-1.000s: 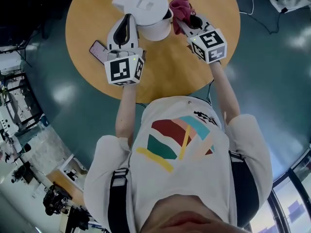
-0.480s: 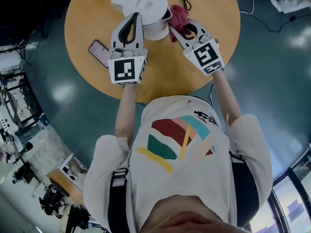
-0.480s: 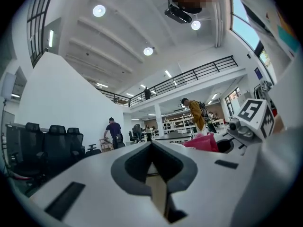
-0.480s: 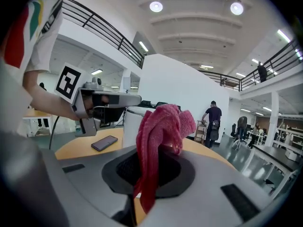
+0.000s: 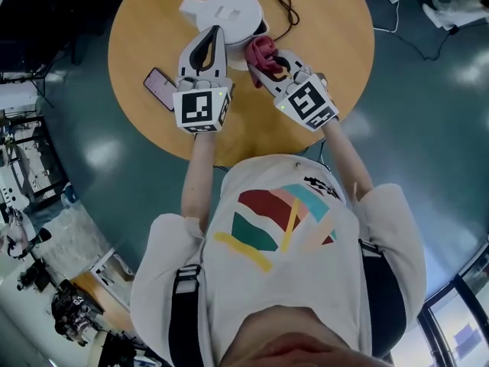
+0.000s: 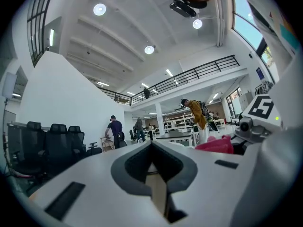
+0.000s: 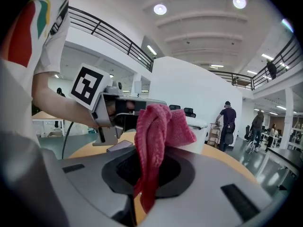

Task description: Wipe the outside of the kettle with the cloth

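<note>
right claw [image 5: 267, 63] clamped on the pink cloth [image 5: 258, 50], kettle [image 5: 229, 10] just ahead of it; left claw [image 5: 215, 35] clenched empty beside its wall. i'd press the cloth flat and sweep round.

Surroundings: round table top and open hall

A round wooden table [image 5: 336, 60] stands on a glossy blue-green floor [image 5: 428, 128]. A smartphone [image 5: 160, 89] lies flat near the table's left edge. A black cord [image 5: 284, 4] with a plug at its end lies near the far edge. In the left gripper view, black office chairs [image 6: 49, 143] line a white wall, a person in a yellow jacket [image 6: 195, 117] stands farther back, and a railed mezzanine [image 6: 189, 74] runs beneath round ceiling lights [image 6: 99, 9].
</note>
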`<action>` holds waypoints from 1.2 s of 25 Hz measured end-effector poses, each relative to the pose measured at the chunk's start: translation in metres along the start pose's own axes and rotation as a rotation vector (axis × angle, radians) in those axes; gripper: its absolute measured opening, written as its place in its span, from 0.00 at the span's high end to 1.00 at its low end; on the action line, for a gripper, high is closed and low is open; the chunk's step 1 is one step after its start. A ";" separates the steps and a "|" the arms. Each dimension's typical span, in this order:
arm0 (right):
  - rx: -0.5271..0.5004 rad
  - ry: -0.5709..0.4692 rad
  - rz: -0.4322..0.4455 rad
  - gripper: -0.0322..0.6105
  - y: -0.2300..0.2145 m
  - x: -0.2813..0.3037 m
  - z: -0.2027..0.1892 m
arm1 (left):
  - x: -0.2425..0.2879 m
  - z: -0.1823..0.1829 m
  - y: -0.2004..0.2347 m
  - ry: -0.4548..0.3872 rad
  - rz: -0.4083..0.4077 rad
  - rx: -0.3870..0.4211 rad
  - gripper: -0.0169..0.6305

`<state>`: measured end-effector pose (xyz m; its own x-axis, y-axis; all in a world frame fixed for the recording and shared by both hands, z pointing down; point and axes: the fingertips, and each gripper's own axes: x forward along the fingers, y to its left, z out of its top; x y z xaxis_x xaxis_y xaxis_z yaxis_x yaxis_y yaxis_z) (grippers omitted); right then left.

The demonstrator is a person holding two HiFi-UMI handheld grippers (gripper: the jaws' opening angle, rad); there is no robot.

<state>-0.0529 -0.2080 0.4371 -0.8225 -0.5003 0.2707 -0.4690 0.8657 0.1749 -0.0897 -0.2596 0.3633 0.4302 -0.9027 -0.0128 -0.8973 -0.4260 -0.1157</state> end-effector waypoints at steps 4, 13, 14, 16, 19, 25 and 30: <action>0.015 -0.005 0.005 0.89 0.007 -0.011 0.001 | -0.013 -0.002 0.005 -0.005 0.063 -0.057 0.91; 0.160 0.003 -0.095 0.89 0.006 -0.061 -0.018 | -0.051 0.006 -0.016 -0.057 0.085 -0.165 0.91; 0.165 0.000 -0.099 0.89 0.003 -0.063 -0.019 | -0.053 0.008 -0.016 -0.062 0.084 -0.182 0.91; 0.163 -0.003 -0.106 0.89 -0.004 -0.065 -0.016 | -0.054 0.012 -0.015 -0.073 0.090 -0.204 0.91; 0.152 0.004 -0.118 0.89 -0.017 -0.065 -0.012 | -0.052 0.015 -0.006 -0.094 0.116 -0.251 0.91; 0.159 0.027 -0.179 0.89 -0.039 -0.080 -0.015 | -0.039 0.014 0.000 -0.091 0.142 -0.275 0.91; 0.216 0.003 -0.242 0.89 -0.055 -0.100 -0.023 | -0.027 0.026 -0.015 -0.111 0.098 -0.255 0.91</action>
<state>0.0621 -0.2061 0.4220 -0.6778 -0.6920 0.2486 -0.7088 0.7048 0.0296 -0.0847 -0.2275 0.3401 0.3357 -0.9341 -0.1213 -0.9250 -0.3513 0.1450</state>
